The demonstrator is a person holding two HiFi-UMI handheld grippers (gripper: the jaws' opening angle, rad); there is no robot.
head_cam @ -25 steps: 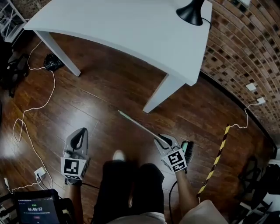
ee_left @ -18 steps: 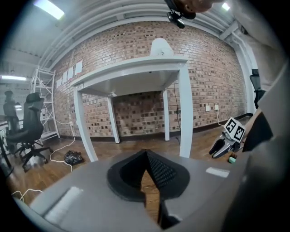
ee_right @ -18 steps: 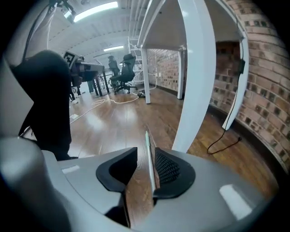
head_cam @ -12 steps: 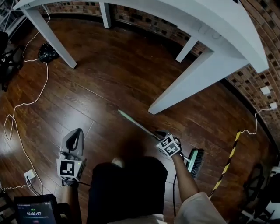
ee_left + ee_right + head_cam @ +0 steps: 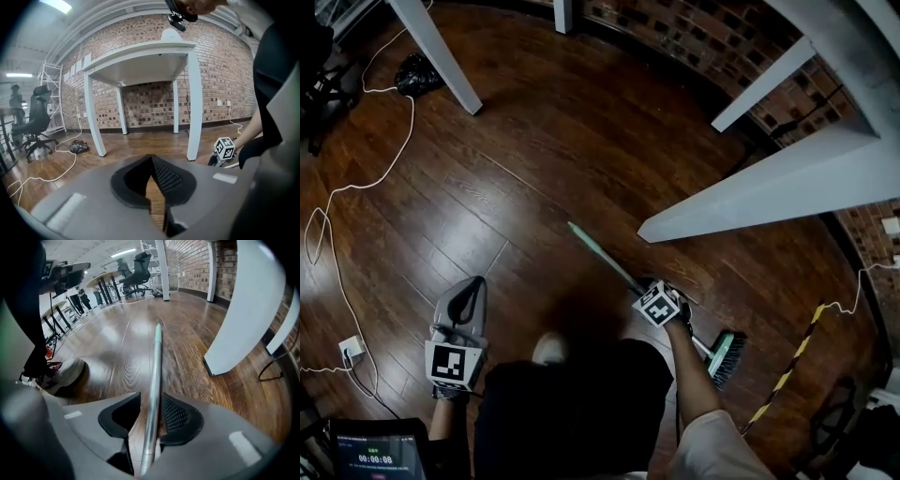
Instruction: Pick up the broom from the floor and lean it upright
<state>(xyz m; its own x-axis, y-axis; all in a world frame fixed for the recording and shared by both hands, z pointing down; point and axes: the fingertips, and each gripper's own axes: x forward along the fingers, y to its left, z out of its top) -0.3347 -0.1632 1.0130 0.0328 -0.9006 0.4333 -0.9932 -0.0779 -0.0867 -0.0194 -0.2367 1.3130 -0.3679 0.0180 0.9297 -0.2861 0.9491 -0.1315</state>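
Note:
The broom lies flat on the dark wooden floor, its pale green handle [image 5: 602,255] running up-left from the bristle head [image 5: 724,356]. My right gripper [image 5: 649,289] points steeply down over the handle's lower part. In the right gripper view the handle [image 5: 156,362] passes between the pads; the right gripper [image 5: 151,401] has just been opening its jaws, and the left pad stands apart from the handle. My left gripper [image 5: 467,292] hovers low at the left, away from the broom, jaws together with nothing in them [image 5: 150,158].
A white table's legs [image 5: 769,202] stand just right of the handle's tip, with a brick wall behind. A white cable [image 5: 356,187] and power block [image 5: 349,350] lie at the left, yellow-black tape [image 5: 787,375] at the right. The person's shoe [image 5: 548,349] is between the grippers.
Both grippers have sunk toward the floor. The right one has tipped downward and settled over the broom handle with its jaws spread. The broom has not moved.

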